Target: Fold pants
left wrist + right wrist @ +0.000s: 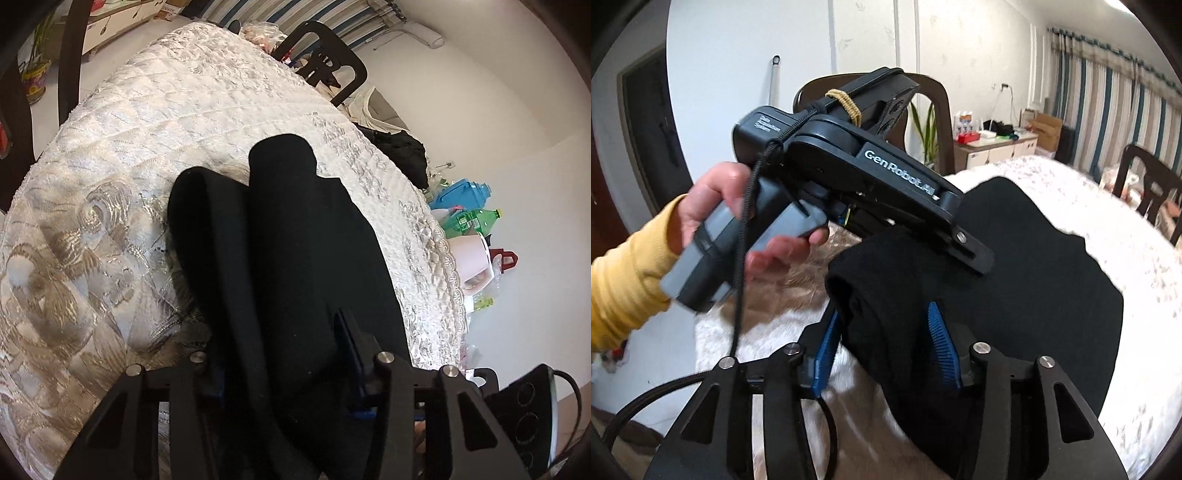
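The pants (295,236) are seen as a thick black bundle, already doubled over, lying on the quilted cover (184,122) of a table, toward its near right part, with two rounded folded ends pointing to the far side. In the left wrist view a fold of the cloth is taken between the jaws of the left gripper (280,354); the pads are sunk in black fabric, so a pinch is judged likely, though firm pressure cannot be told for certain. In the right wrist view the right gripper (882,339) is set astride the near end of the roll: its blue pads (940,343) stand spread, the left pad just beside the cloth, the right one on top of it, with no squeeze seen. The left gripper's body, held by a hand (716,206) in a yellow sleeve (624,280), is seen just beyond, its tip on the same bundle. The step in hand is judged to be a late fold. Next, a firm grip by both grippers would be needed, then an even carry-over so that the layers do not slip apart.
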Tool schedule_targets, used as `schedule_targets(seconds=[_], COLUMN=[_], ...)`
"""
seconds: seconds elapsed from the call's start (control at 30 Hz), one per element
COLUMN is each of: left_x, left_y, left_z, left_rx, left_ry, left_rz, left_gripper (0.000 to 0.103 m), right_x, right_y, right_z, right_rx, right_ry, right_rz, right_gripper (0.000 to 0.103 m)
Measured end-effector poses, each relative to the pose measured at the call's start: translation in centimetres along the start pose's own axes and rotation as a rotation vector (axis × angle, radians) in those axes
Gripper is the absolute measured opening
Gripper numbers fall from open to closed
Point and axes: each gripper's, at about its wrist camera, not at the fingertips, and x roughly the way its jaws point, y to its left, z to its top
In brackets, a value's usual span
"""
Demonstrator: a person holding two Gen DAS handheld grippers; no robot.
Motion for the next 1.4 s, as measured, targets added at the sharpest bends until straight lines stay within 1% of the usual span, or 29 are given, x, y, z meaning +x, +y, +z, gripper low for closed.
schedule_targets(seconds=[0.1,0.13,0.17,0.23,0.27,0.33,0.43,0.5,0.53,0.6,0.7,0.8,0.87,0.93,1.0,1.17,1.3,1.33,1.4], left_x=[0.0,0.0,0.0,0.0,0.0,0.0,0.1,0.3,0.3,0.4,0.5,0.4,0.4,0.4,0.4,0.4,0.4,0.4,0.4], left_y=[0.1,0.1,0.1,0.1,0.1,0.0,-0.3,-1.0,-1.1,-1.5,-1.5,-1.3,-1.3,-1.3,-1.3,-1.0,-0.7,-0.7,-0.8], left_z=[0.1,0.1,0.1,0.2,0.2,0.2,0.1,0.0,0.0,-0.1,-0.1,0.0,0.0,0.0,0.0,0.1,0.1,0.1,0.1], left_rx=[0.005,0.01,0.016,0.023,0.025,0.035,0.056,0.084,0.097,0.119,0.125,0.121,0.121,0.12,0.121,0.114,0.097,0.099,0.105], left_ry=[0.001,0.002,0.004,0.008,0.01,0.012,0.006,0.002,0.001,0.001,0.003,0.004,0.003,0.004,0.007,0.009,0.005,0.005,0.008], left_rz=[-0.009,-0.007,-0.005,-0.007,-0.008,-0.008,0.006,0.028,0.039,0.059,0.067,0.061,0.061,0.06,0.06,0.041,0.02,0.019,0.025], left_gripper=[0.049,0.049,0.048,0.048,0.048,0.048,0.048,0.049,0.049,0.049,0.049,0.049,0.049,0.049,0.049,0.049,0.049,0.049,0.049], right_x=[-1.5,-2.3,-2.9,-4.1,-4.8,-5.6,-5.9,-5.4,-4.8,-4.2,-3.1,-2.5,-2.2,-1.7,-1.3,-0.3,-0.5,-0.6,-0.6], right_y=[-1.1,-2.0,-2.8,-4.7,-6.2,-8.9,-12.2,-14.4,-15.2,-16.5,-17.1,-17.1,-17.9,-18.1,-18.1,-18.2,-18.0,-17.9,-17.6], right_z=[-0.5,-0.8,-1.0,-1.5,-1.7,-2.5,-3.5,-4.4,-4.9,-5.4,-5.5,-4.5,-4.6,-4.3,-3.9,-3.5,-3.6,-3.7,-3.6], right_rx=[0.03,0.065,0.098,0.182,0.243,0.343,0.469,0.552,0.596,0.623,0.645,0.648,0.675,0.687,0.682,0.711,0.702,0.701,0.687], right_ry=[-0.004,-0.011,-0.019,-0.043,-0.058,-0.079,-0.069,-0.048,-0.022,0.001,0.029,0.016,0.013,0.009,0.012,0.0,-0.003,-0.008,0.004], right_rz=[0.052,0.089,0.11,0.133,0.139,0.123,0.051,0.063,0.058,0.074,0.146,0.156,0.192,0.222,0.234,0.304,0.303,0.289,0.266], right_gripper=[0.052,0.052,0.052,0.052,0.052,0.055,0.058,0.058,0.058,0.058,0.058,0.059,0.059,0.062,0.065,0.065,0.065,0.064,0.063])
